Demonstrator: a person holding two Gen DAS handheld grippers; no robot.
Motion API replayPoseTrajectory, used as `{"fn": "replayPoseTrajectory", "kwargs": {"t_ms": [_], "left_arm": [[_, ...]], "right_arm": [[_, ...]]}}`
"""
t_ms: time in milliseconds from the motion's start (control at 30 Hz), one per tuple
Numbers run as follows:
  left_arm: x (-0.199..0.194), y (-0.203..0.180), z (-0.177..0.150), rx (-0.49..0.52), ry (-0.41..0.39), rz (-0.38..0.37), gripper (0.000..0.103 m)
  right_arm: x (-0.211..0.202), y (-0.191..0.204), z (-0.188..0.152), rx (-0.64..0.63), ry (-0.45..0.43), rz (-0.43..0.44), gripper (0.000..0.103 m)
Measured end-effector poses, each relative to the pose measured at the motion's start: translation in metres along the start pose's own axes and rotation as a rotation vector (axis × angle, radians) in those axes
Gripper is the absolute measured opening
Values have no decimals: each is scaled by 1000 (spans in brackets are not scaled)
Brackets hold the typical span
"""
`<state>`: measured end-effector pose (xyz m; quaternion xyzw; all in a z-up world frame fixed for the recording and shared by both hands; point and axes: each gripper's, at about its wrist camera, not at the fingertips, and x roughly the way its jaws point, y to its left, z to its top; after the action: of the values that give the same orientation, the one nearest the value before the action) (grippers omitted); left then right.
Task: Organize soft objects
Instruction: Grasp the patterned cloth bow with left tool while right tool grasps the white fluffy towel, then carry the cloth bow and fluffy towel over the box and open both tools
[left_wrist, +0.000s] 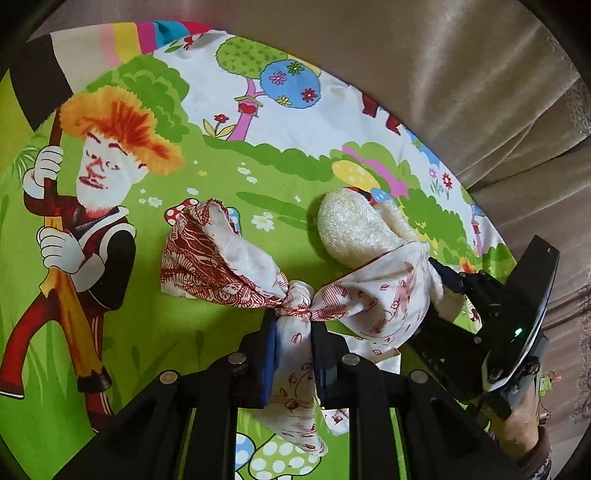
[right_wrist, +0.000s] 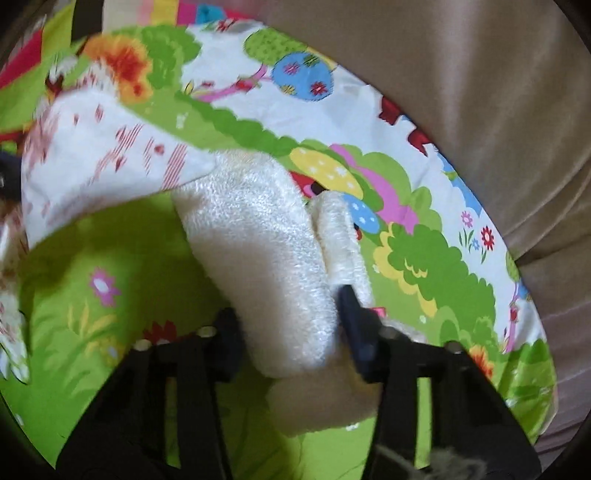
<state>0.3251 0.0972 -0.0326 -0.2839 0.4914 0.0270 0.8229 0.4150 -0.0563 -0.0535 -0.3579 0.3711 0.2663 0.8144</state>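
A white cloth with red print (left_wrist: 229, 273), knotted in the middle, hangs above the cartoon bedsheet (left_wrist: 177, 206). My left gripper (left_wrist: 293, 328) is shut on the cloth just below the knot. A cream fluffy towel (left_wrist: 351, 229) lies to the right, partly under the cloth's right wing. My right gripper (left_wrist: 454, 291) shows in the left wrist view at the right, against the towel. In the right wrist view my right gripper (right_wrist: 291, 317) is shut on the fluffy towel (right_wrist: 258, 240), which bulges forward between the fingers. The printed cloth (right_wrist: 103, 166) drapes across the upper left there, blurred.
The bright green and white cartoon sheet (right_wrist: 406, 229) covers the surface. A beige curtain (left_wrist: 461, 74) hangs behind and to the right, close to the sheet's edge; it also shows in the right wrist view (right_wrist: 498, 92).
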Motion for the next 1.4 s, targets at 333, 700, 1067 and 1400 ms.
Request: {"fn": "replayPoseTrajectory", "kwargs": {"t_ms": [333, 700, 1067, 1400], "left_arm": [[-19, -22, -15, 27, -10, -62, 18], [-47, -60, -53, 82, -7, -143, 18], [-76, -111, -97, 161, 5, -232, 18], [-97, -165, -143, 267, 39, -324, 18]], "right_arm": [[-60, -29, -31, 218, -64, 51, 25], [-143, -49, -98, 427, -74, 24, 25], [-227, -59, -163, 553, -79, -53, 25], [-294, -65, -233, 676, -75, -119, 25]]}}
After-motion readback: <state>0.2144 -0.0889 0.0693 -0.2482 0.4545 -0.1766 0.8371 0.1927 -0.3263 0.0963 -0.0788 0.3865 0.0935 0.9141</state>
